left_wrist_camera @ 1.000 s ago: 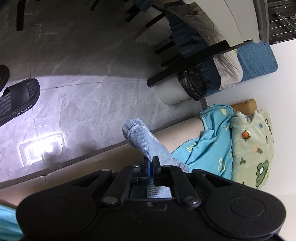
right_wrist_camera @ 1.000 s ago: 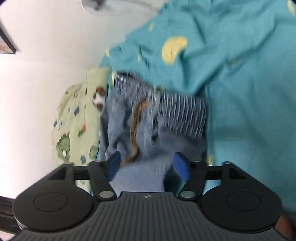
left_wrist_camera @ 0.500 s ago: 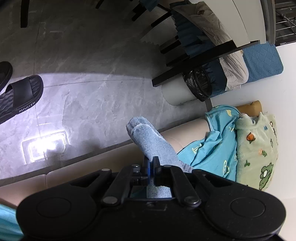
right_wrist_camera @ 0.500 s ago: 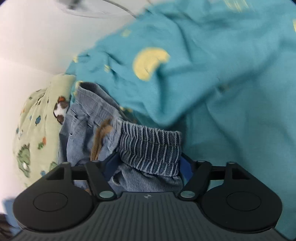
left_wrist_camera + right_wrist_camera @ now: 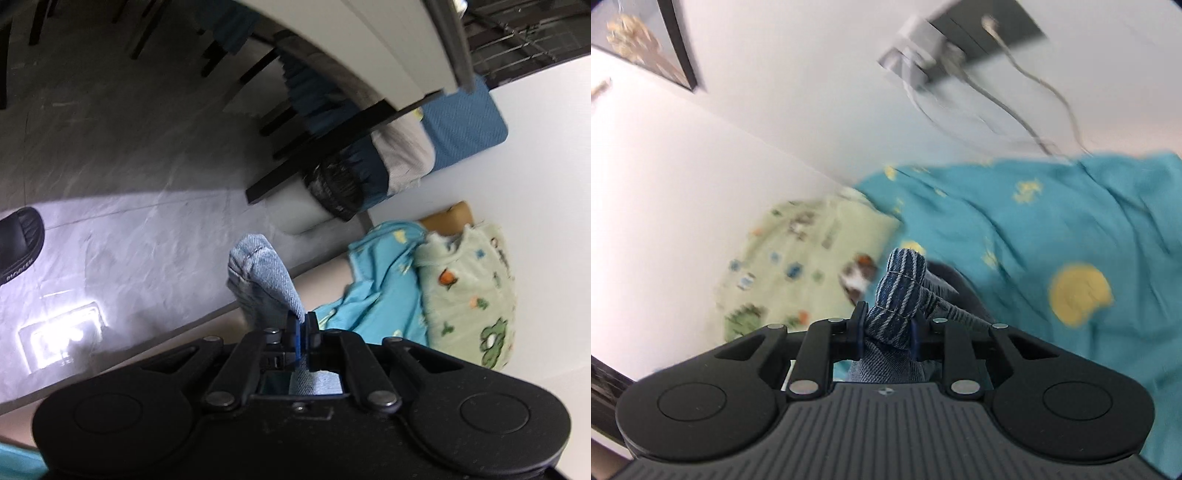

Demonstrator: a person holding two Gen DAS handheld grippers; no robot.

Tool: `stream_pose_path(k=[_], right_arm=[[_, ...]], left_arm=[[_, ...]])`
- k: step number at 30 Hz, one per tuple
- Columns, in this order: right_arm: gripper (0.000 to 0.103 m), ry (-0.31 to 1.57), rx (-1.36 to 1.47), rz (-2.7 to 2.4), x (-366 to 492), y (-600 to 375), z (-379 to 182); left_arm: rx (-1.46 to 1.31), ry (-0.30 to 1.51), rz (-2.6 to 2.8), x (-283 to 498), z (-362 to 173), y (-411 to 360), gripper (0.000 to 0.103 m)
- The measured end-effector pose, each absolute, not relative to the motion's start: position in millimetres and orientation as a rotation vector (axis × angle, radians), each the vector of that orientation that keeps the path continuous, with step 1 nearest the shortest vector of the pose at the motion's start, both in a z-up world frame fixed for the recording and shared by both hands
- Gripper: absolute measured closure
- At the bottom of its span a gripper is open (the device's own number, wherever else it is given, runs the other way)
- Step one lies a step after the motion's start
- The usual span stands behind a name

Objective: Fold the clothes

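Lifted clear of the teal sheet (image 5: 1052,229), the jeans (image 5: 901,291) now hang between the right claw (image 5: 888,332), clamped on their ribbed waistband, and the left claw (image 5: 302,326), clamped on a leg hem, ready for folding.

Small light-blue denim trousers (image 5: 264,273), hemmed leg end bunched and sticking up, ribbed striped elastic waistband (image 5: 903,291) gathered into a lump, lifted above teal moon-print sheet (image 5: 1052,236)
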State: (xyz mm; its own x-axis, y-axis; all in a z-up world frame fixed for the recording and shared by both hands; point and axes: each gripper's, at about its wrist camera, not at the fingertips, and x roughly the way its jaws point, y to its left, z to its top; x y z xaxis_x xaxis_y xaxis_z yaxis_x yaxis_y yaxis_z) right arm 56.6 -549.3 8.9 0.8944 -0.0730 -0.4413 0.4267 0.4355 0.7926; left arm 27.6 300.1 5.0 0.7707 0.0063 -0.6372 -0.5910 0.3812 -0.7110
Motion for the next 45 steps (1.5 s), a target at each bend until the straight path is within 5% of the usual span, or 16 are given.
stream_pose_path(k=[7, 16, 20, 23, 32, 37, 45], right_arm=[[0.080, 0.346, 1.048, -0.301, 61, -610, 29], [0.078, 0.580, 1.042, -0.413, -6, -626, -96], [0.068, 0.624, 1.055, -0.424, -33, -621, -125], [0.054, 0.667, 1.028, -0.429, -41, -613, -115], [0.052, 0.723, 0.716, -0.377, -46, -550, -27], [0.051, 0.691, 0.691, -0.263, -30, -498, 9], [0.051, 0.640, 0.593, -0.083, 15, -389, 33]], left_arm=[[-1.154, 0.592, 0.382, 5, 4, 307, 0.101], [-1.271, 0.689, 0.405, -40, -38, 310, 0.101], [-1.344, 0.702, 0.419, -47, -57, 315, 0.101], [-1.413, 0.698, 0.408, -52, -72, 322, 0.100], [-1.571, 0.732, 0.351, -56, -119, 339, 0.095], [-1.653, 0.728, 0.305, -53, -141, 346, 0.082], [-1.688, 0.687, 0.323, -59, -149, 365, 0.080]])
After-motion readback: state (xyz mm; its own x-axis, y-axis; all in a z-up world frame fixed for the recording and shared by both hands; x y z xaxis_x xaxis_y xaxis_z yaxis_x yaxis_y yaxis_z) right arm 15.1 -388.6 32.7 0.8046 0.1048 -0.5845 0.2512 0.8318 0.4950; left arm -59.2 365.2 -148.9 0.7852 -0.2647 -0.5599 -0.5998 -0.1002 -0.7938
